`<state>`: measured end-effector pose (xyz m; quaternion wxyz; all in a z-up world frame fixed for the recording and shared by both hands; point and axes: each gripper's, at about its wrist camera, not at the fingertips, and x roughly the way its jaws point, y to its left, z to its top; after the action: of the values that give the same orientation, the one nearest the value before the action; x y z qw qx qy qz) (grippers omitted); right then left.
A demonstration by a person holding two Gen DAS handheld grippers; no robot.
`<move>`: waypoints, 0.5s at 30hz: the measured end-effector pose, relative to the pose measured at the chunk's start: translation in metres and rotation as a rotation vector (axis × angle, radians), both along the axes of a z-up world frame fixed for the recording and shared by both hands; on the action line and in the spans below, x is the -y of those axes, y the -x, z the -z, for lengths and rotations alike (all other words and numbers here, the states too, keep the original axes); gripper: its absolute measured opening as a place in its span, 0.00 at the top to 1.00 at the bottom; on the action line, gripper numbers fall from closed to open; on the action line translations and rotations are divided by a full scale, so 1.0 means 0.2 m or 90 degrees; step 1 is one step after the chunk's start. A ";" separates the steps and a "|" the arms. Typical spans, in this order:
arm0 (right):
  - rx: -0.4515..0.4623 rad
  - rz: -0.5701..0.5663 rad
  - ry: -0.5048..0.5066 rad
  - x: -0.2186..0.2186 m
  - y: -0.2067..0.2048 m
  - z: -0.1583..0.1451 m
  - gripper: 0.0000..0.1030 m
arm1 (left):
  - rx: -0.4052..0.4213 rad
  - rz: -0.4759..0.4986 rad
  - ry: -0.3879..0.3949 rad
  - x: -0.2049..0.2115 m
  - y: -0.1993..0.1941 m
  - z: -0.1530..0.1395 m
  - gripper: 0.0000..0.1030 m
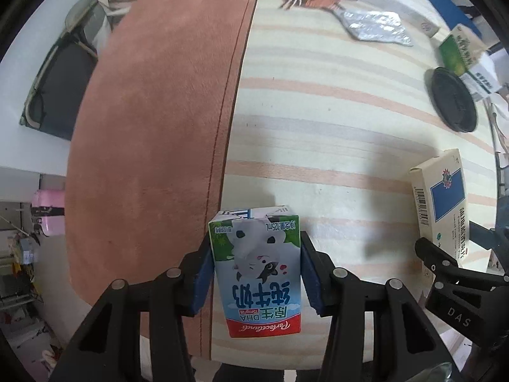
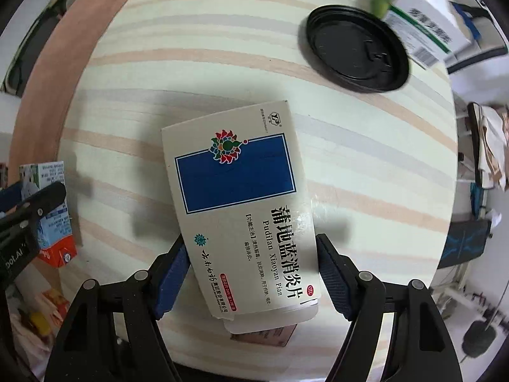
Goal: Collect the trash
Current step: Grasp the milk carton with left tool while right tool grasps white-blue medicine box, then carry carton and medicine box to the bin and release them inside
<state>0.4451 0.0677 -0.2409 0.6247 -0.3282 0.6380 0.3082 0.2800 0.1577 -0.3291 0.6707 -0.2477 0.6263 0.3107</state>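
Observation:
A small milk carton (image 1: 257,264) with a cartoon cow print sits between the blue pads of my left gripper (image 1: 256,248), which is shut on its two sides above the striped tablecloth (image 1: 318,127). In the right wrist view, a white medicine box (image 2: 238,184) with a blue rectangle is clamped across its width by my right gripper (image 2: 251,251), and its shadow falls on the cloth below. The box (image 1: 442,197) also appears at the right edge of the left wrist view. The carton (image 2: 51,222) shows at the left of the right wrist view.
A black round lid (image 2: 356,47) lies on the cloth at the far right, with green-and-white boxes (image 1: 461,47) beyond it. A crumpled foil wrapper (image 1: 372,25) lies at the far side. A brownish-pink cloth (image 1: 159,127) covers the left part. A dark bag (image 1: 57,86) lies off the edge.

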 end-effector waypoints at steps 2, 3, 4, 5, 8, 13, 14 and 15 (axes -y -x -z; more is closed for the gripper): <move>0.011 0.015 -0.018 0.06 -0.19 -0.08 0.24 | 0.016 0.006 -0.016 0.04 0.04 -0.06 0.56; 0.016 0.026 -0.029 0.10 -0.19 -0.14 0.24 | 0.029 0.010 -0.024 0.04 0.05 -0.10 0.56; 0.022 0.037 -0.041 0.13 -0.18 -0.19 0.24 | 0.039 0.012 -0.030 0.06 0.08 -0.14 0.56; 0.027 0.046 -0.051 0.16 -0.16 -0.22 0.24 | 0.050 0.015 -0.037 0.07 0.09 -0.17 0.56; 0.049 0.080 -0.088 0.27 -0.12 -0.37 0.24 | 0.091 0.027 -0.052 0.11 0.22 -0.29 0.56; 0.073 0.149 -0.156 0.53 0.37 -0.46 0.24 | 0.150 0.055 -0.058 0.16 0.56 -0.43 0.56; 0.077 0.162 -0.170 0.60 0.52 -0.45 0.24 | 0.162 0.060 -0.055 0.19 0.62 -0.44 0.56; 0.078 0.171 -0.181 0.59 0.70 -0.45 0.24 | 0.172 0.065 -0.051 0.21 0.69 -0.45 0.56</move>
<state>0.3054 -0.0509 -0.1515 0.7378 -0.1668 0.5873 0.2881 0.1428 0.1156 -0.2397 0.7733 -0.2282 0.5290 0.2648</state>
